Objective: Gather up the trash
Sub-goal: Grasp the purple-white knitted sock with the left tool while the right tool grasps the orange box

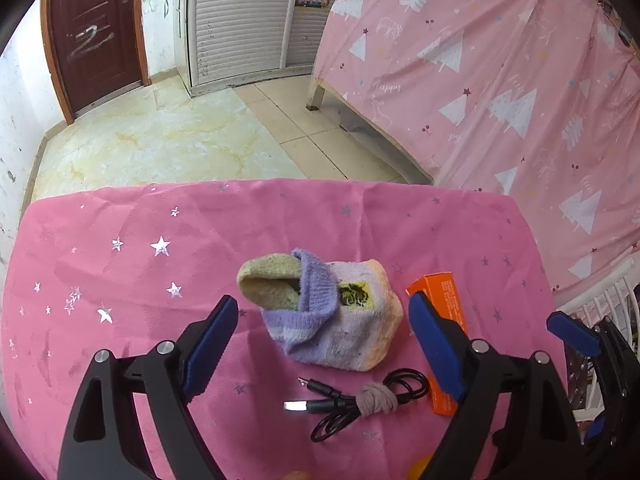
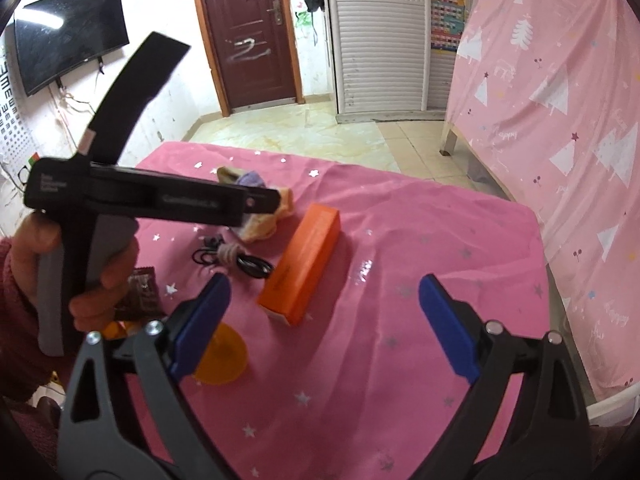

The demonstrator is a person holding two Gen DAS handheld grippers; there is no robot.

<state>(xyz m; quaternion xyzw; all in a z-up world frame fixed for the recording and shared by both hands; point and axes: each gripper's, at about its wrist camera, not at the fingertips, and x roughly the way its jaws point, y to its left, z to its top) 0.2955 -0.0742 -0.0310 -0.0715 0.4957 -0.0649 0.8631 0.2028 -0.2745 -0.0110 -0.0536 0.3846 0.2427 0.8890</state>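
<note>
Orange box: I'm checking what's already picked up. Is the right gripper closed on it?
No, the right gripper stands open above the pink cloth, with the orange box lying ahead of its fingers, untouched.

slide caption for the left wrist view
Open left hand-held gripper above a rolled towel on the pink tablecloth.

Orange box [image 2: 304,266] flat on cloth (wrapper [image 2: 142,294] nearby)

The pink-clothed table [image 1: 120,232] bears a towel bundle [image 1: 332,312], cable [image 1: 360,400], orange box [image 2: 304,268].
</note>
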